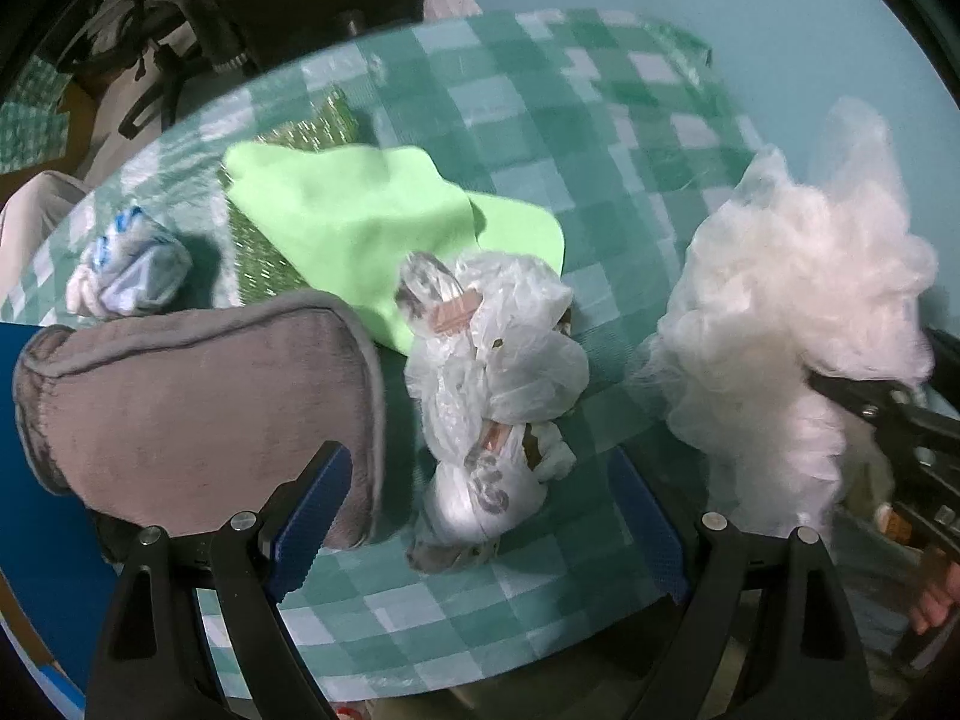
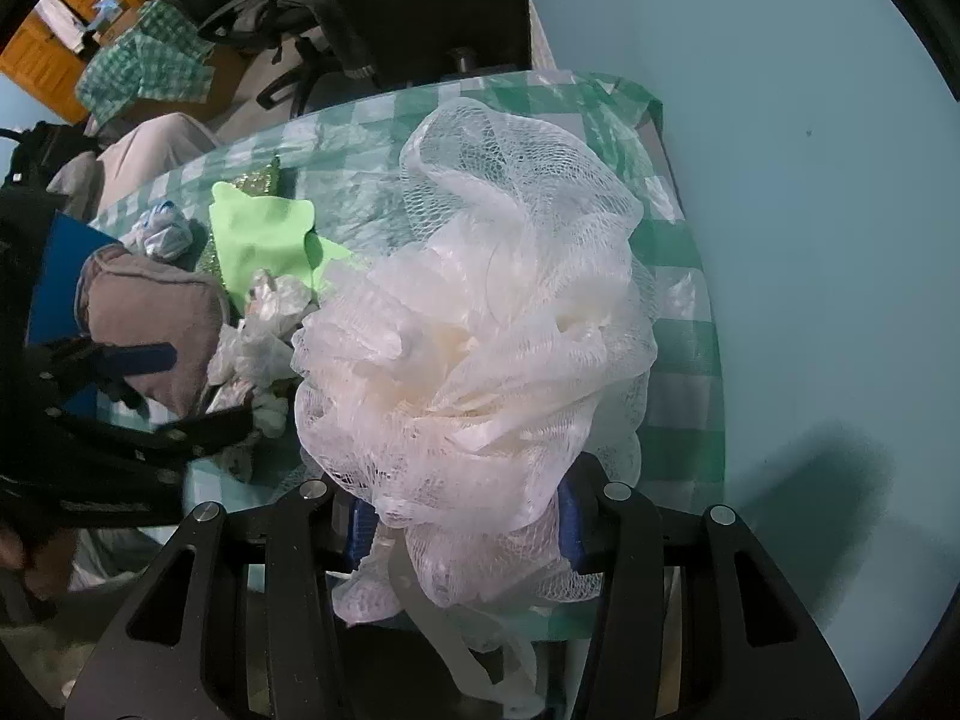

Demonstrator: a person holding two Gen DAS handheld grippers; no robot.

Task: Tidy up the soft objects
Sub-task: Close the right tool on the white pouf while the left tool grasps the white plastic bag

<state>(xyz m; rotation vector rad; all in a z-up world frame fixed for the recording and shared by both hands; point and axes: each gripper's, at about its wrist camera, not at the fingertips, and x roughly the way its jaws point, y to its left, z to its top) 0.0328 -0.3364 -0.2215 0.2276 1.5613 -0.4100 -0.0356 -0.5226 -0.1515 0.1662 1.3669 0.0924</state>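
Note:
My right gripper [image 2: 462,519] is shut on a white mesh bath pouf [image 2: 480,324] and holds it above the checkered table [image 2: 684,312]; the pouf also shows in the left wrist view [image 1: 798,312]. My left gripper [image 1: 480,516] is open, its jaws wide apart over a crumpled clear plastic bag [image 1: 492,372]. Its left finger [image 1: 312,510] lies against a grey plush cushion [image 1: 192,402]. A light green cloth [image 1: 372,216] lies behind the bag.
A small blue-and-white crumpled bag [image 1: 129,267] lies at the table's left. A glittery green mat [image 1: 300,126] lies under the cloth. A blue bin wall [image 1: 42,480] stands left of the cushion. A pale blue wall [image 2: 810,180] is to the right.

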